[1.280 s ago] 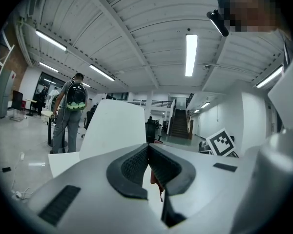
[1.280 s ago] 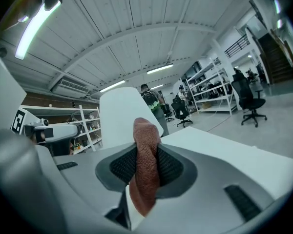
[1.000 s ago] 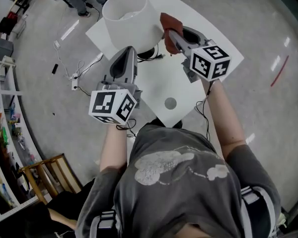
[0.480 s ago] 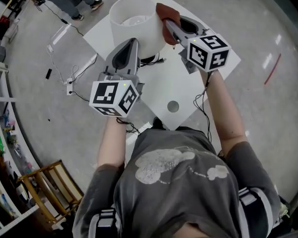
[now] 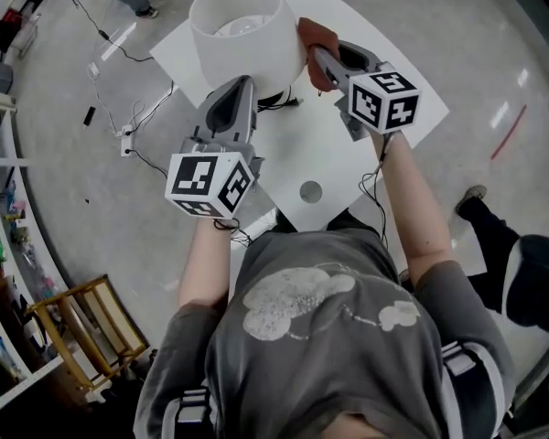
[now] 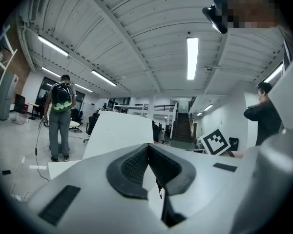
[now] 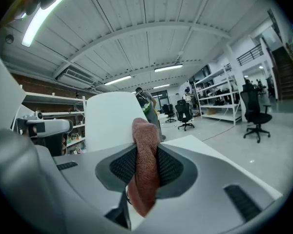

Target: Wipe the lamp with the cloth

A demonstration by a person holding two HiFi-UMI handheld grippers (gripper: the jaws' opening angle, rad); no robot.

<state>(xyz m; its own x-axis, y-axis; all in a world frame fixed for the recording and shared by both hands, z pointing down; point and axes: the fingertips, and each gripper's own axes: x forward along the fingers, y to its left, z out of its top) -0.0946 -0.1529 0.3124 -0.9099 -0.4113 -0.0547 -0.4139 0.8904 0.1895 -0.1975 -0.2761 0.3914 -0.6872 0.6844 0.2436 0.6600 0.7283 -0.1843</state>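
A white lamp with a wide cylindrical shade (image 5: 242, 27) stands at the far side of a white table (image 5: 325, 158). Its shade (image 7: 112, 121) fills the space ahead in the right gripper view and the shade (image 6: 119, 135) also shows in the left gripper view. My right gripper (image 5: 313, 58) is shut on a reddish-brown cloth (image 5: 315, 42), pinched between its pads (image 7: 145, 167), with the cloth touching the shade's right side. My left gripper (image 5: 236, 94) is shut and empty, just in front of the lamp's base.
A black power cord (image 5: 274, 106) runs from the lamp base across the table. A round grey disc (image 5: 311, 191) sits on the near part of the table. Cables and a power strip (image 5: 128, 135) lie on the floor to the left. A person (image 6: 60, 116) stands beyond.
The right gripper with the cloth has slid slightly down along the lamp shade's right side. The left gripper has stayed by the base.
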